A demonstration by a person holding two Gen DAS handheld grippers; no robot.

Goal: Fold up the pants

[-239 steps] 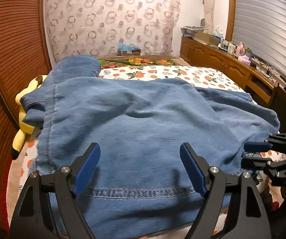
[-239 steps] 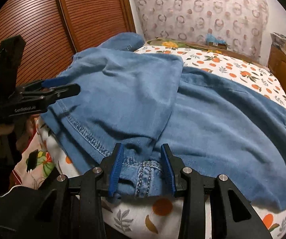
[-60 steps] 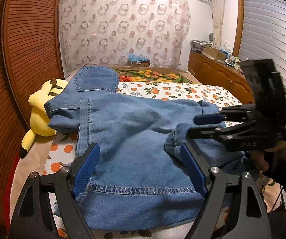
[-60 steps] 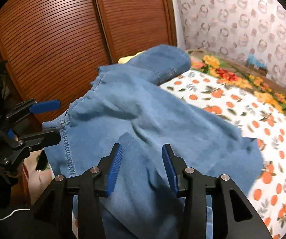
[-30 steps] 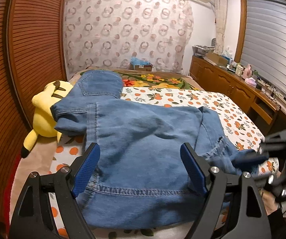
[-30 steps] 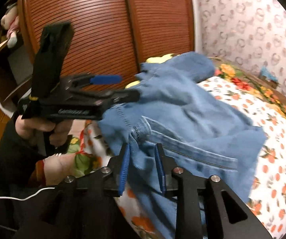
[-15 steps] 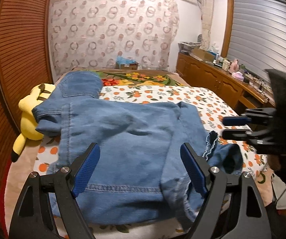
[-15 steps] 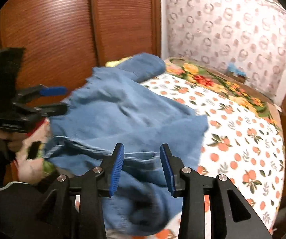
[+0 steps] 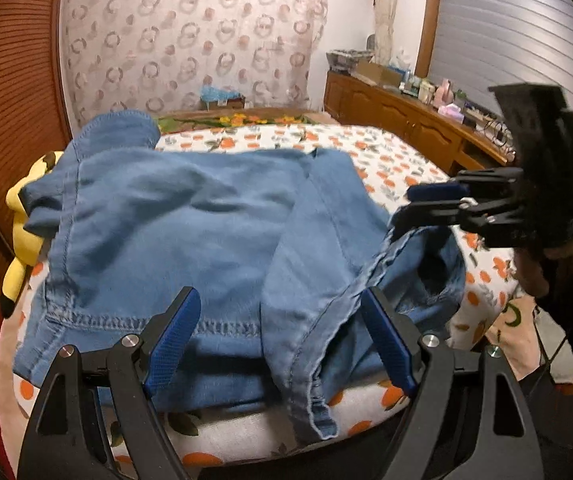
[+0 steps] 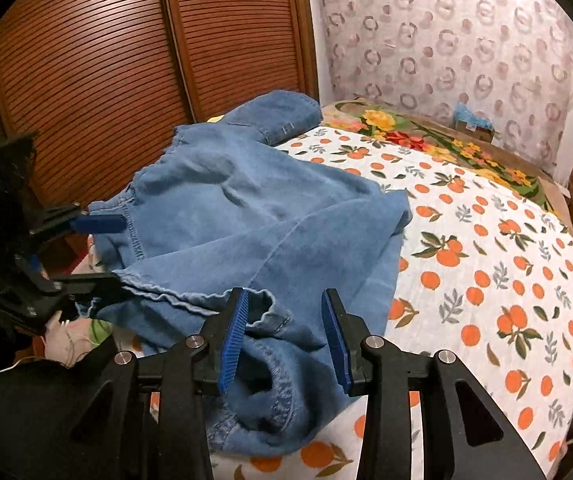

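Blue denim pants (image 9: 174, 232) lie on the orange-print bed (image 9: 390, 152), one leg folded across the pile and a bunched end (image 9: 426, 276) sagging at the near right corner. My left gripper (image 9: 282, 340) is open wide just above the near stitched hem, with nothing pressed between its pads. In the right wrist view it shows at the left (image 10: 98, 252), straddling the hem edge. My right gripper (image 10: 284, 336) hovers open over the bunched denim (image 10: 278, 384); the cloth lies under its fingers, not pinched. It also appears at the right in the left wrist view (image 9: 422, 204).
A yellow plush toy (image 9: 18, 240) lies by the pants on the bed's left side, against slatted wooden wardrobe doors (image 10: 86, 60). A wooden dresser (image 9: 406, 120) with clutter runs along the right wall. A person's hand (image 9: 534, 276) holds the right gripper.
A second ago the right gripper was shut on a denim edge; it has let go and its jaws stand wider. The freed cloth dropped at the near right corner. The left gripper came closer to the hem.
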